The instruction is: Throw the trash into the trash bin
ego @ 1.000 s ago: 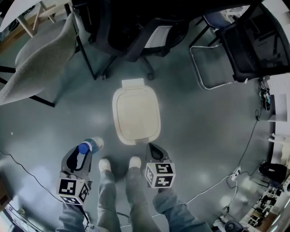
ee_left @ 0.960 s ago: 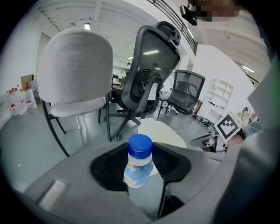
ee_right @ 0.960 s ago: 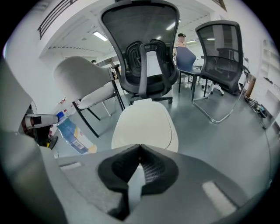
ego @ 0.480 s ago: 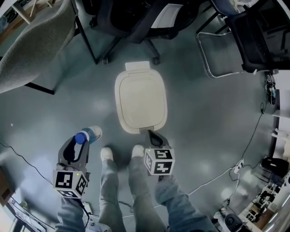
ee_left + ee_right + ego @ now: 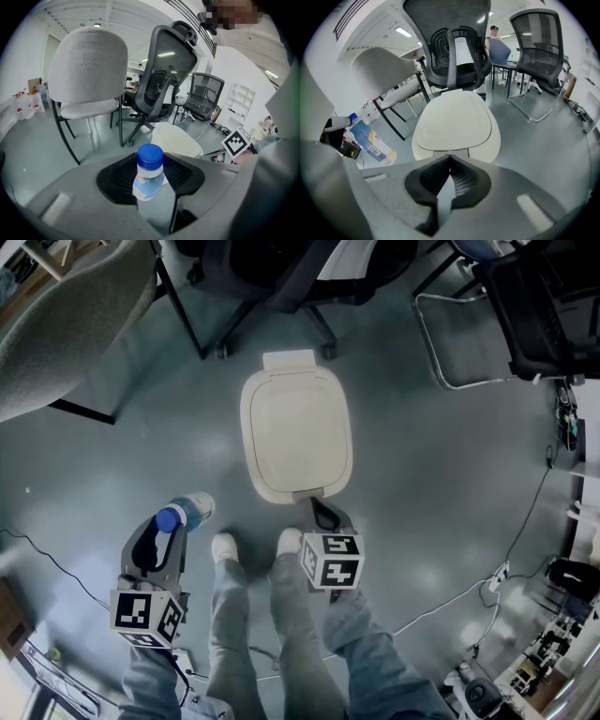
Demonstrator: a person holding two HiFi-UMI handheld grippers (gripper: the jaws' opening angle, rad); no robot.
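Note:
A clear plastic bottle [image 5: 185, 514] with a blue cap [image 5: 150, 155] stands between the pads of my left gripper [image 5: 161, 532], which is shut on it low at the left. The cream trash bin [image 5: 298, 432] sits on the floor ahead with its lid down. My right gripper [image 5: 316, 507] is shut with nothing in it, its tips meeting [image 5: 449, 157] right at the bin's near edge [image 5: 458, 151]; contact cannot be told. The right gripper view also shows the bottle [image 5: 370, 140] off to the left of the bin [image 5: 457, 119].
A grey padded chair [image 5: 66, 315] stands at the back left, a black office chair [image 5: 281, 268] behind the bin, and a black sled-base chair [image 5: 525, 315] at the back right. Cables [image 5: 487, 587] run over the floor at right. The person's shoes [image 5: 225, 546] are between the grippers.
My right gripper has dropped and closed in on the bin's near edge. The left gripper with the bottle has barely shifted. The head view has tipped toward the bin.

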